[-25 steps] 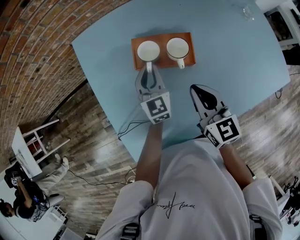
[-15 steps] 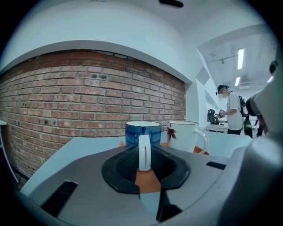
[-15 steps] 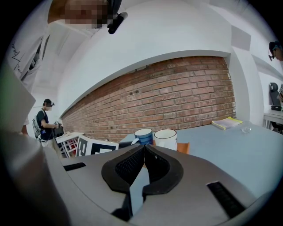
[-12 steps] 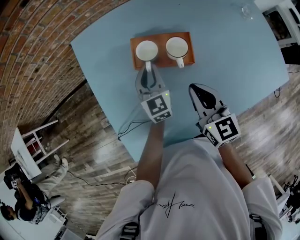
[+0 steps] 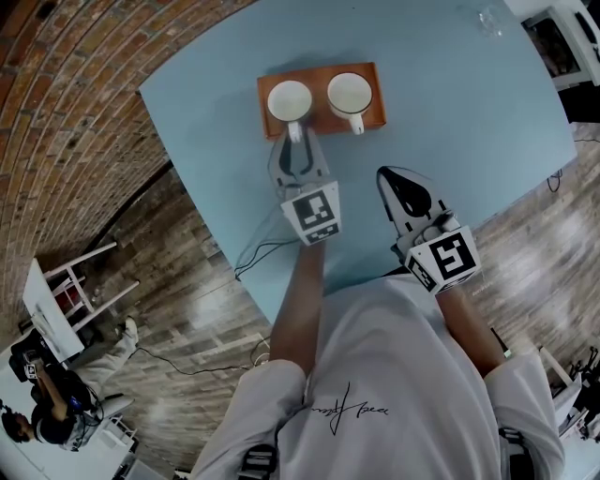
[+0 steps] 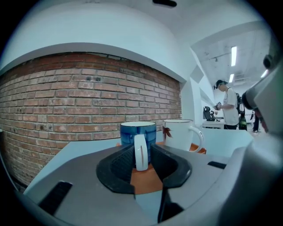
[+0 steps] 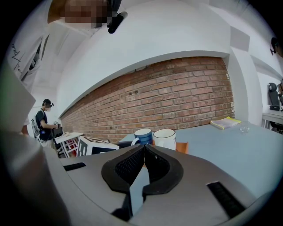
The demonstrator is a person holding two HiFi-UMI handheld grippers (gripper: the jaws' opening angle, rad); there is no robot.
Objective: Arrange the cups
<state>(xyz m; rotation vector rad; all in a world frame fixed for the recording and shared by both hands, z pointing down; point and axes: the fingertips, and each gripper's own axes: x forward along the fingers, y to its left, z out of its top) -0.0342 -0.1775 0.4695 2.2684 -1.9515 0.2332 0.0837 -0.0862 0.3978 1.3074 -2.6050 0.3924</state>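
Observation:
An orange tray (image 5: 320, 119) on the light-blue table holds two cups. The left one (image 5: 289, 98) is blue outside with a white handle (image 6: 140, 152), and the right one (image 5: 350, 92) is white with a leaf print (image 6: 179, 134). My left gripper (image 5: 295, 142) reaches to the tray's near edge. Its jaws are opening, the blue cup's handle stands between them, and a thin gap shows on each side. My right gripper (image 5: 396, 180) hovers over the table nearer the person, shut with nothing in it. It looks toward both cups (image 7: 143, 136).
A small clear glass (image 5: 492, 19) stands at the table's far right corner and a yellow book (image 7: 225, 123) lies farther off. The table's left edge drops to a wooden floor with a cable and a white stool (image 5: 66, 281). A brick wall runs behind.
The left jaws have spread a little around the blue cup's handle. Both hands stay where they were. The whole picture has shifted slightly.

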